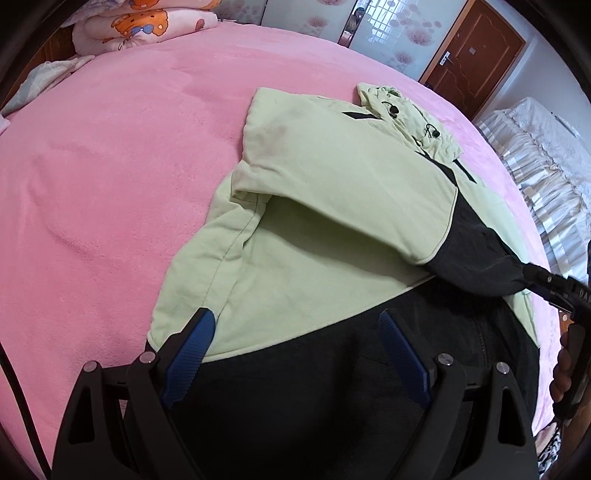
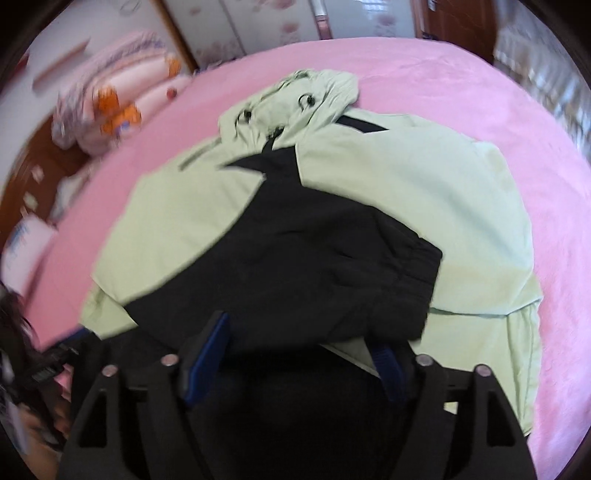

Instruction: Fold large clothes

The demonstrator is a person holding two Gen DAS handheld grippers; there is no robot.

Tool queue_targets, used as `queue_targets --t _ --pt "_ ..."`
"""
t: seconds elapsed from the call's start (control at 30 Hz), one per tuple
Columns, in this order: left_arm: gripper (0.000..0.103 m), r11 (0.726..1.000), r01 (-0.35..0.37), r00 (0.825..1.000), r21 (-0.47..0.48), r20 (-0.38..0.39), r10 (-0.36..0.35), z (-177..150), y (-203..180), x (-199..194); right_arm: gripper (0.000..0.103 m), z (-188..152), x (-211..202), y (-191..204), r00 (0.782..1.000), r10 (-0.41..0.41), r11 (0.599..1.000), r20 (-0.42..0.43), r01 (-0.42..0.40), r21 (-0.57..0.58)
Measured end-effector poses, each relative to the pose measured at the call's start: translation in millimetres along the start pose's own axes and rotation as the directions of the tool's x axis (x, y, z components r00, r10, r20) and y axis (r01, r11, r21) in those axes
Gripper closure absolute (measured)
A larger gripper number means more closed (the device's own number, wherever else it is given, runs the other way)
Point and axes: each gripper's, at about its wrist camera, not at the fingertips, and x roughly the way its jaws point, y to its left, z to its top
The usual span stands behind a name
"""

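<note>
Both grippers, seemingly empty, hover over the green-and-black jacket (image 1: 332, 192).

A pink blanket (image 1: 110, 184) lies below folded cartoon bedding (image 1: 140, 26), brown door (image 1: 476, 55) beyond.

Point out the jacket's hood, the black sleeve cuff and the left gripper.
hood (image 1: 406, 110), left wrist view, on its green fabric.
black sleeve cuff (image 2: 417, 266), right wrist view, on the gathered end.
left gripper (image 1: 299, 347), left wrist view, midway between fingertips.

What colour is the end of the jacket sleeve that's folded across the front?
Black, on a pale green sleeve; the black cuff shows best in the left wrist view.
</note>
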Motion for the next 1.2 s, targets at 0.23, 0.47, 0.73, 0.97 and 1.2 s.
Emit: queue_targets --t 0.23,0.47,0.73,0.97,1.2 --pt "0.014 1.0 -0.002 1.0 0.007 -0.005 0.002 0.5 -1.6 -2.7 0.025 18.9 27.3 -51.0 0.993 0.095 0.974 -0.073 -0.078 0.211" --pt "0.014 0.999 -0.006 1.0 0.04 0.025 0.005 15.8 -3.7 -11.1 0.034 13.4 36.5 -92.6 0.985 0.169 0.916 -0.044 -0.14 0.377" --pt "0.014 0.998 -0.053 0.995 0.024 0.086 0.051 45.5 -3.9 -16.3 0.079 59.9 -3.6 -24.2 0.993 -0.07 0.996 0.093 0.075 -0.056" --pt "0.014 0.996 -0.082 0.995 0.025 0.061 0.081 51.3 -12.0 3.2 0.079 101.8 17.4 -1.9 0.944 -0.233 0.938 0.232 0.282 -0.204" --pt "0.014 0.997 -0.069 0.997 0.02 0.023 0.068 57.6 -7.7 11.3 0.061 86.4 92.3 -32.0 0.913 -0.406 0.879 0.03 0.399 -0.262"
